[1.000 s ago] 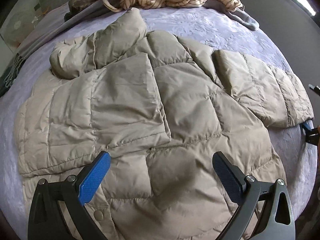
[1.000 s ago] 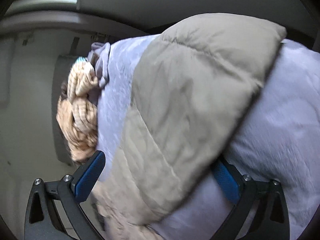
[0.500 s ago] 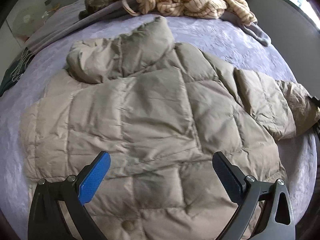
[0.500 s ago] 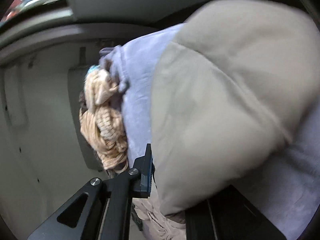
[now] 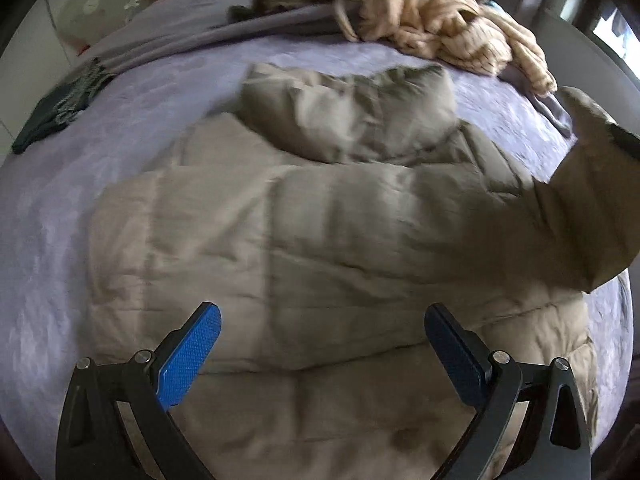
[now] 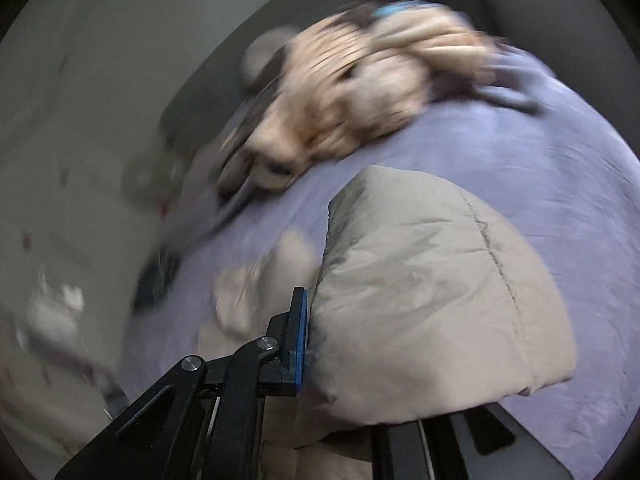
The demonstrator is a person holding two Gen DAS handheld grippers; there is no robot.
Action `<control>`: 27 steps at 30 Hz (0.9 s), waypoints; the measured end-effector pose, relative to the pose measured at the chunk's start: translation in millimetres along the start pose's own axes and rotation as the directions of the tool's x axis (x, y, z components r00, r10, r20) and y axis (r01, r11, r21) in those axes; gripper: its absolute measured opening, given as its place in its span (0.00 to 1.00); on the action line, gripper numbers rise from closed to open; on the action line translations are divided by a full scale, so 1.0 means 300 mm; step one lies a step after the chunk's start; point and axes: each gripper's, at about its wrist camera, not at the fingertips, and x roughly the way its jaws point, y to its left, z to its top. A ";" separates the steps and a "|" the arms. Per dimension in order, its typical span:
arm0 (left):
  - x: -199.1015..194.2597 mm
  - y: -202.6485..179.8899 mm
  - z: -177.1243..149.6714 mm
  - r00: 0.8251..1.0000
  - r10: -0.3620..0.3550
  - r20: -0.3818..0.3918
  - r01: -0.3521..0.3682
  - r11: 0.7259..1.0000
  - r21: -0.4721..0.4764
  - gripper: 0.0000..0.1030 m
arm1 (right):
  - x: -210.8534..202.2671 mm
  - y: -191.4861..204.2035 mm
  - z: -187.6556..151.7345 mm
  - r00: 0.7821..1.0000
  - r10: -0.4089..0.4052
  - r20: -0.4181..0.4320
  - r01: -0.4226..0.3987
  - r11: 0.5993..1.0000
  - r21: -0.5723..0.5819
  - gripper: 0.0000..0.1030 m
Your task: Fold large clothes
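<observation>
The puffy jacket (image 5: 340, 240) is lying spread across the middle of the bed (image 5: 60, 208). The right gripper (image 6: 340, 360) is clamping its sleeve (image 6: 432, 300), jaws closed on it; the left gripper (image 5: 320, 340) is hovering above, jaws wide apart.

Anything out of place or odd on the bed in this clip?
Nothing damaged or spilled. The tan puffer jacket lies spread on the purple bedspread, one sleeve lifted in the right gripper. A crumpled striped garment is heaped at the far edge, unfolded. The left gripper is open.
</observation>
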 end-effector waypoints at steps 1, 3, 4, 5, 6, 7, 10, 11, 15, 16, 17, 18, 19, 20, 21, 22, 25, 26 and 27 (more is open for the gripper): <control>-0.008 0.036 0.001 1.000 0.009 0.010 -0.009 1.000 -0.007 0.99 | 0.042 0.049 -0.028 1.000 -0.005 -0.027 0.004 0.999 -0.036 0.10; -0.019 0.085 0.001 1.000 0.020 0.019 -0.019 1.000 -0.020 0.99 | 0.146 0.138 -0.095 0.995 -0.028 -0.096 0.018 0.995 -0.099 0.10; -0.022 0.113 0.001 0.999 0.024 0.021 -0.023 0.999 -0.029 0.99 | 0.204 0.173 -0.138 0.990 -0.051 -0.132 0.034 0.991 -0.127 0.10; -0.024 0.143 0.000 0.999 0.026 0.023 -0.025 0.999 -0.041 0.99 | 0.246 0.194 -0.175 0.985 -0.076 -0.155 0.052 0.988 -0.148 0.10; -0.024 0.171 -0.002 0.999 0.027 0.023 -0.026 0.998 -0.053 0.99 | 0.276 0.204 -0.205 0.980 -0.096 -0.173 0.067 0.984 -0.163 0.10; -0.022 0.184 -0.001 0.999 0.030 0.023 -0.029 0.998 -0.060 0.99 | 0.313 0.212 -0.235 0.973 -0.117 -0.198 0.083 0.982 -0.169 0.10; -0.007 0.227 -0.009 0.999 0.032 0.023 -0.030 0.997 -0.075 0.99 | 0.397 0.191 -0.314 0.952 -0.158 -0.261 0.124 0.982 -0.144 0.10; 0.000 0.235 -0.016 0.999 0.031 0.021 -0.029 0.997 -0.076 0.99 | 0.416 0.178 -0.334 0.945 -0.181 -0.274 0.147 0.979 -0.140 0.10; 0.029 0.217 -0.023 1.000 -0.005 0.010 0.006 0.997 -0.074 0.99 | 0.436 0.142 -0.363 0.939 -0.167 -0.301 0.147 0.985 -0.088 0.26; 0.036 0.203 -0.018 1.000 -0.024 0.009 0.024 0.997 -0.071 0.99 | 0.428 0.145 -0.360 0.939 -0.152 -0.307 0.136 0.988 -0.074 0.47; 0.039 0.194 -0.015 0.999 -0.038 0.010 0.039 0.997 -0.071 0.99 | 0.413 0.150 -0.354 0.941 -0.125 -0.314 0.115 0.992 -0.052 0.59; 0.043 0.187 -0.008 0.998 -0.061 0.013 0.062 0.995 -0.075 0.99 | 0.389 0.157 -0.345 0.946 -0.105 -0.306 0.100 0.994 -0.034 0.69; 0.044 0.181 0.000 0.997 -0.081 0.017 0.082 0.993 -0.080 0.99 | 0.364 0.156 -0.337 0.952 -0.100 -0.291 0.097 0.995 -0.024 0.69; 0.044 0.181 0.007 0.995 -0.097 0.022 0.099 0.991 -0.086 0.99 | 0.332 0.148 -0.327 0.957 -0.095 -0.273 0.096 0.995 -0.009 0.69; 0.043 0.182 0.015 0.994 -0.109 0.028 0.111 0.990 -0.092 0.99 | 0.304 0.135 -0.320 0.963 -0.089 -0.255 0.096 0.995 0.014 0.69; 0.042 0.187 0.026 0.993 -0.115 0.037 0.118 0.988 -0.098 0.99 | 0.266 0.113 -0.314 0.971 -0.080 -0.225 0.095 0.994 0.057 0.69; 0.042 0.209 0.053 0.995 -0.083 0.053 0.088 0.990 -0.106 0.99 | 0.200 -0.010 -0.271 0.987 -0.056 -0.153 0.091 0.968 0.235 0.69; 0.042 0.221 0.060 0.996 -0.073 0.057 0.079 0.991 -0.110 0.99 | 0.194 -0.036 -0.256 0.988 -0.062 -0.142 0.100 0.957 0.272 0.69; 0.042 0.234 0.065 0.996 -0.072 0.060 0.078 0.990 -0.114 0.99 | 0.191 -0.064 -0.240 0.987 -0.085 -0.133 0.122 0.947 0.298 0.69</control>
